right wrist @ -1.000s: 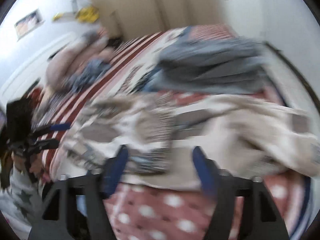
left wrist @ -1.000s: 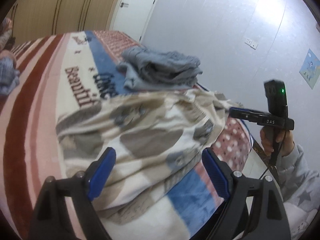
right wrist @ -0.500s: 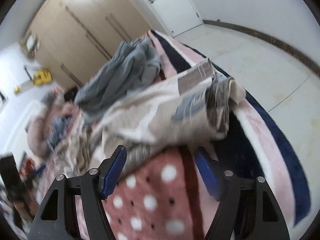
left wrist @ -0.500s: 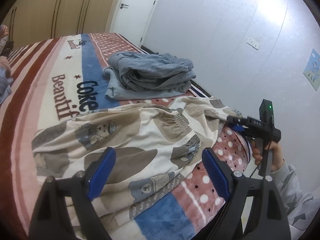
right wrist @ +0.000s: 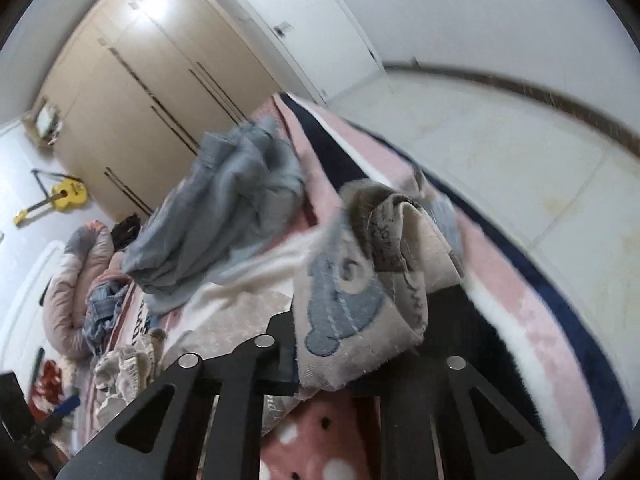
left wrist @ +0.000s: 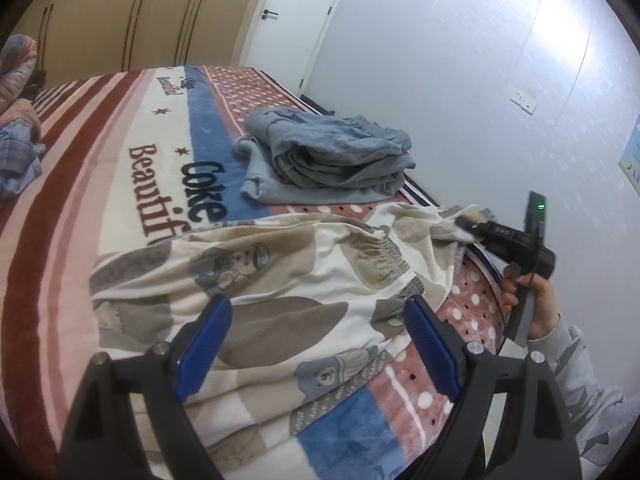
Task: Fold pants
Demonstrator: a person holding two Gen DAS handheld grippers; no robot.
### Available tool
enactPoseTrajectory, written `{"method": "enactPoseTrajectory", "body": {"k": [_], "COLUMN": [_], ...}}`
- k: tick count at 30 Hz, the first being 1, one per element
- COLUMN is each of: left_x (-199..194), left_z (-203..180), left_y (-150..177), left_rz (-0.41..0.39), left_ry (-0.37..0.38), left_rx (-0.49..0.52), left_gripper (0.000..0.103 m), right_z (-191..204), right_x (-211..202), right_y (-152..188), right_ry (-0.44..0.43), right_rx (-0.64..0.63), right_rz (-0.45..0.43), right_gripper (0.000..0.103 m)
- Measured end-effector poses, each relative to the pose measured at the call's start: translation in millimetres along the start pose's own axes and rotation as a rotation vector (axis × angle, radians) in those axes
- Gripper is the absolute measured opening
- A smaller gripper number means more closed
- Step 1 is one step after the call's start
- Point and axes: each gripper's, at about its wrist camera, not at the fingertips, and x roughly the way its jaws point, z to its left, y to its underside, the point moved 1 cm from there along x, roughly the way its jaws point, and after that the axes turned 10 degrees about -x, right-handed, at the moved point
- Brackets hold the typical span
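Your pants [left wrist: 288, 288] lie spread across the near end of the bed [left wrist: 100, 168], on its blanket. Behind them, toward the bed's right edge, sits a pile of folded clothes [left wrist: 332, 160], well apart from the pants' near part and just beyond their far edge. Your left tongs [left wrist: 316, 344] hang over the pants' near part, spread wide, fabric below them. Your right tongs [left wrist: 464, 224] are at the bed's right edge, clamped on the pants' right end, your hand [left wrist: 532, 304] below them. More clothes [left wrist: 16, 160] lie at the bed's far left. The wardrobe [left wrist: 132, 12] stands behind the bed, the door [left wrist: 296, 20] to its right.
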Motion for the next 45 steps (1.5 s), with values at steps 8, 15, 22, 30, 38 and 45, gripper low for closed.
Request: {"method": "enactPoseTrajectory", "body": {"k": [8,15,22,30,38,45], "left_x": [-26,-61,-98,-116,-123,-113], "left_z": [22,54,92,124,134,115], "left_y": [-2,0,6,12,10,0], "left_rz": [-0.063,-0.144,-0.209,-0.231,-0.25,-0.231], "left_ry": [0.0,-0.065,-0.126,-0.152,-0.157,-0.086], "left_rx": [-0.046,-0.095,-0.142,-0.177,-0.191,-0.164], "left_gripper": [0.085,0.085,0.085,0.085,0.085,0.085], "right_z": [80,210,351,392,379,351], "right_x": [-53,-64,-3,88,55,29], "right_y": [-32,-40,30,120,106,64], "right_ry": [-0.099,-0.283,-0.439,-0.392,-0.568,-0.453], "right_rx": [-0.199,-0.444,-0.69,-0.806,-0.756,-0.757], "right_rz": [-0.111,-0.109,0.096,0.341,0.352,0.262], "right_gripper": [0.007,0.007,0.007,0.014,0.043,0.047]}}
